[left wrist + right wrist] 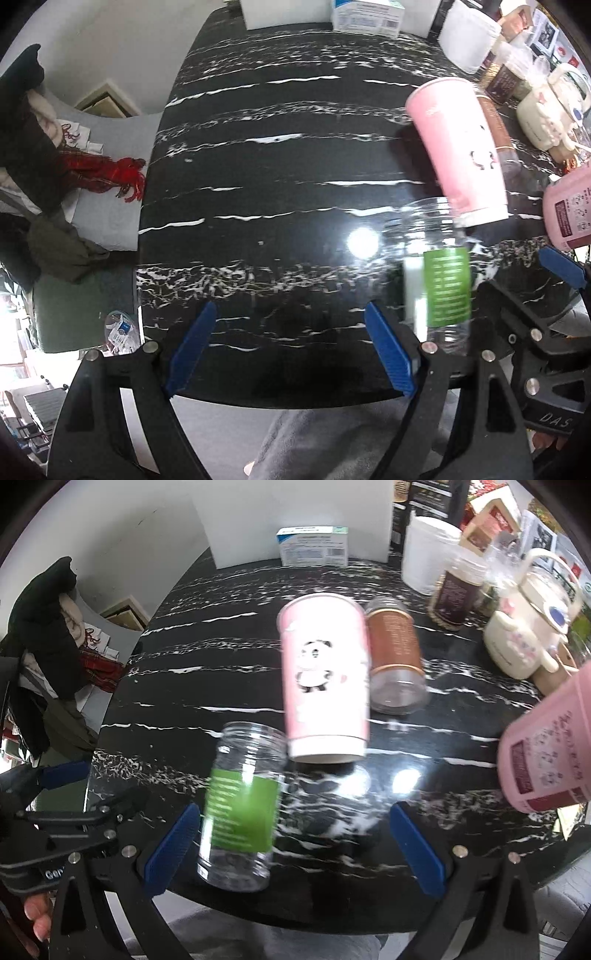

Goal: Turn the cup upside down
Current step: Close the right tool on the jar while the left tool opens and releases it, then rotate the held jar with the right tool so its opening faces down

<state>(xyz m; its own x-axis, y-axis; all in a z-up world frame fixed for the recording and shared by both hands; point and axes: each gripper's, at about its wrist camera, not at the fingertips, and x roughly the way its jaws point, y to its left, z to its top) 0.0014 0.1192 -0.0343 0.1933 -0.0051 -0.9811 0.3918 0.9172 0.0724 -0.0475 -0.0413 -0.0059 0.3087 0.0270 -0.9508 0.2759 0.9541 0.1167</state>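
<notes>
Pink paper cup (325,679) stands mouth-down mid-bench (207,686) | clear jar (242,808) with green label just near-left of it | brown jar (397,657) at its right | left gripper (291,350) fingers apart, holding nothing | right gripper (293,849) fingers apart, holding nothing

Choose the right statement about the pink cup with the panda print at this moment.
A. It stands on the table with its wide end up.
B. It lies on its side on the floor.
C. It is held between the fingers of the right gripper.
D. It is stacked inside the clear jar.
A. The pink cup rests on the dark table on its narrow base, wide end up; both grippers are open and hold nothing.
</notes>
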